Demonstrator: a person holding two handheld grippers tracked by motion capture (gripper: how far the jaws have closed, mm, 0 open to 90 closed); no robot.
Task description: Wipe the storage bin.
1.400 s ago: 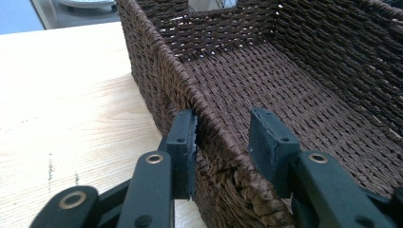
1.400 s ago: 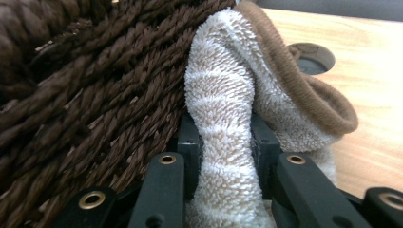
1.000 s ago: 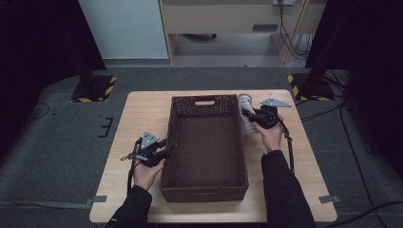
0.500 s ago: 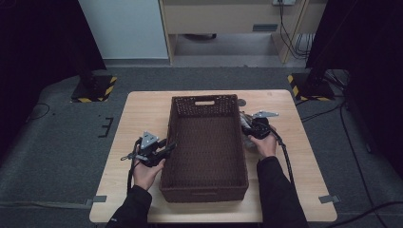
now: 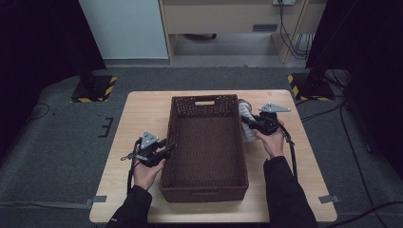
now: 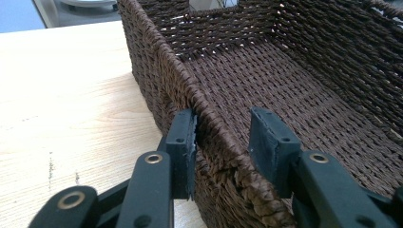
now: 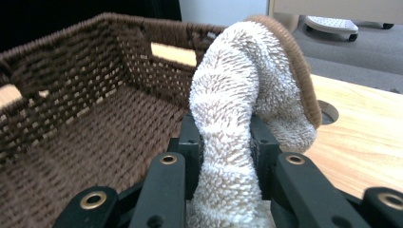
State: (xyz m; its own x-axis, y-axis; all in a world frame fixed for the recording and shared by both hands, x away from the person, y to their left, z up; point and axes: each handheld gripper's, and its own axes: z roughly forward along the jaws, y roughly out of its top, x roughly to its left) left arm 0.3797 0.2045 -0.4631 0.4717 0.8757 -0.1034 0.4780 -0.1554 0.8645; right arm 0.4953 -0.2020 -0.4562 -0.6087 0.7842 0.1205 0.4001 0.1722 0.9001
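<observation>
A dark brown woven basket (image 5: 242, 156) stands lengthwise in the middle of the wooden table (image 5: 142, 114), with nothing inside it. My left gripper (image 5: 170, 148) sits astride the basket's left rim. In the left gripper view (image 6: 223, 137) one pad lies against the outer wall of the basket (image 6: 285, 80), and the other stands apart inside, so the jaws are open. My right gripper (image 5: 246, 119) is at the basket's right wall, shut on a fluffy white cloth (image 5: 248, 134) with a brown edge. In the right gripper view (image 7: 225, 142) the cloth (image 7: 247, 76) arches up above the jaws beside the basket (image 7: 95, 61).
A round hole (image 7: 328, 111) is cut in the tabletop just right of the cloth. Bare wood lies on both sides of the basket. Stand bases with yellow-black stripes (image 5: 95, 88) (image 5: 309, 85) sit on the floor off the far corners.
My right gripper has moved left and a little nearer with the cloth, up to the basket's right wall. The left gripper has stayed on the left rim.
</observation>
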